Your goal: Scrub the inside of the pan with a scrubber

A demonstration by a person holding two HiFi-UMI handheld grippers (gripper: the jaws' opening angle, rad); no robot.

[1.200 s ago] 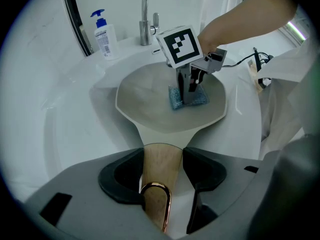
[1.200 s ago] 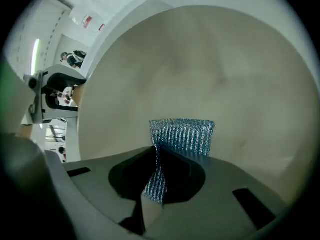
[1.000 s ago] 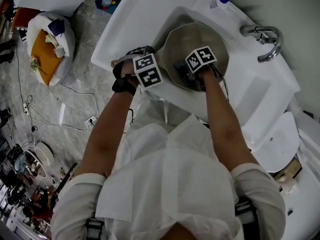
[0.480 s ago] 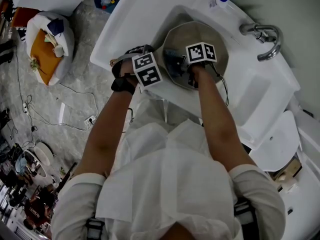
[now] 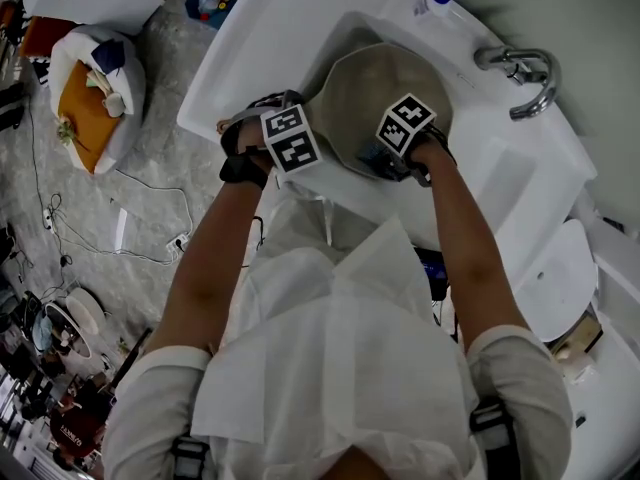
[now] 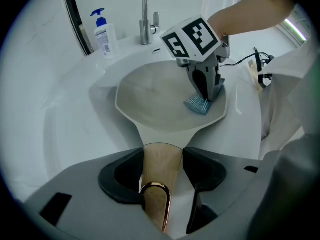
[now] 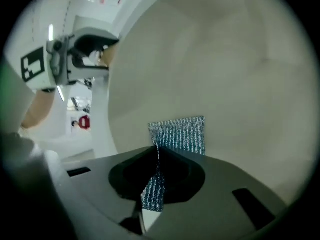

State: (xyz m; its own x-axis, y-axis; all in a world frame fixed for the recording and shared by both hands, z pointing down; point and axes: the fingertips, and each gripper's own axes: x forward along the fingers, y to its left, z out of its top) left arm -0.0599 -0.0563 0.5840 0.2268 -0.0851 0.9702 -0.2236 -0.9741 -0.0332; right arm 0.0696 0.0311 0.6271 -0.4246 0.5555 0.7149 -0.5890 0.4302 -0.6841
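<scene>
Both forearms are reaching forward and down over the sink [image 5: 250, 28], bare from the short sleeves on. The left arm is running nearly straight to the left gripper [image 6: 162, 170] at the basin's near-left edge. The right arm is angling in from the right, wrist bent down, and is putting the right gripper [image 7: 156, 176] inside the pan [image 5: 365, 83].

The left gripper is clamping the handle [image 6: 159, 156]: one pad is pressing on each side of the tan grip, whose copper hanging loop is lying between the jaws. The right gripper's jaws are closing tight on the scrubber [image 7: 181, 134]. A folded edge of the blue mesh is pinched between them, and the rest is lying flat against the pan's inner wall.

The pan is sitting in the basin, open side up. Its long axis is running from the handle at the near left, across the bowl, toward the faucet [image 5: 520, 68] at the far right. In the left gripper view the handle is pointing straight back at the camera.

The scrubber is on the inside near the right rim, by the person's side.

Compared with half a second ago, the right gripper is sitting farther right and nearer the body, off the bowl's centre. Its marker cube is turned. The left gripper and pan are holding the same place.
</scene>
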